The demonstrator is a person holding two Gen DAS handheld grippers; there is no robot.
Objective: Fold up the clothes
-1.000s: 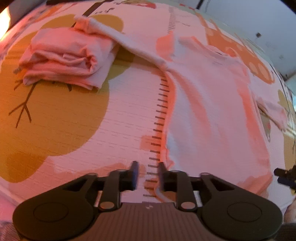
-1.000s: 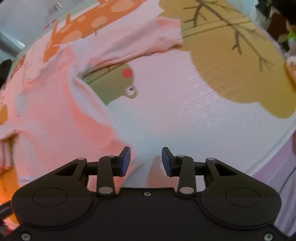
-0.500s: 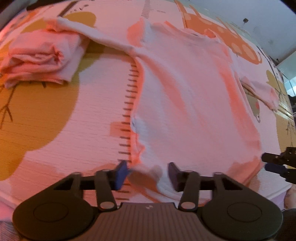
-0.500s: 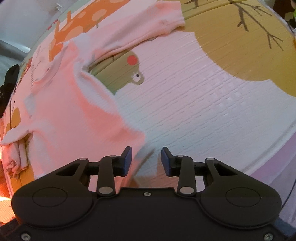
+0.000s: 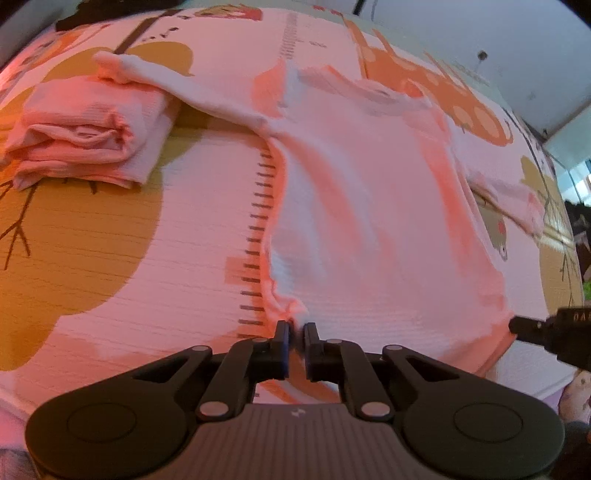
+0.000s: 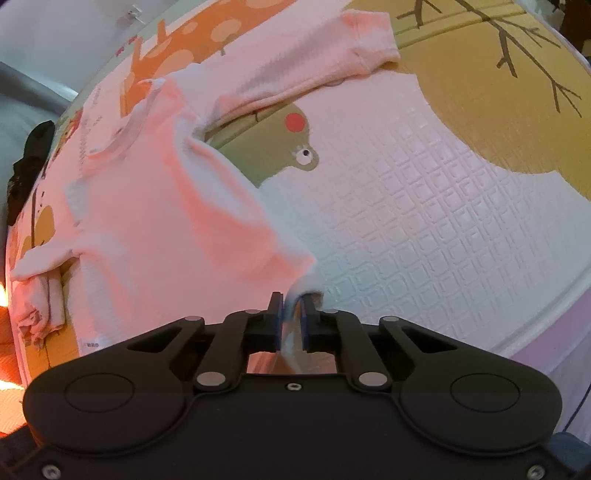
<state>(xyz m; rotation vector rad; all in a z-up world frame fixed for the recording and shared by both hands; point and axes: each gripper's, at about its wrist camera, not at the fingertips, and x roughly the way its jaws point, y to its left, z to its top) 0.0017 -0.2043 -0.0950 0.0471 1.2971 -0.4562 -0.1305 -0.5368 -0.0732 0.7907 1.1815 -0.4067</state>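
Pink long-sleeved shirt (image 5: 362, 206) spread flat on patterned play mat (image 5: 110, 240). Left gripper (image 5: 295, 341) jaws pinching its near-left hem corner; right gripper (image 6: 291, 314) jaws pinching the near-right corner. Folded pink garment (image 5: 85, 129) beside left sleeve.

Domestic interior, most likely a child's play area or bedroom floor. The work surface is an embossed foam play mat (image 6: 424, 206) printed with cartoon motifs: an orange spotted giraffe (image 5: 454, 99), mustard-coloured trees with brown branches (image 6: 517, 62), a small olive animal with a red cheek (image 6: 291, 147), and a height-chart scale of tick marks (image 5: 258, 221). Small pink garments lie on it, one spread flat (image 5: 369, 206), another folded (image 5: 85, 133). A plain pale wall (image 5: 480, 29) rises behind the mat.
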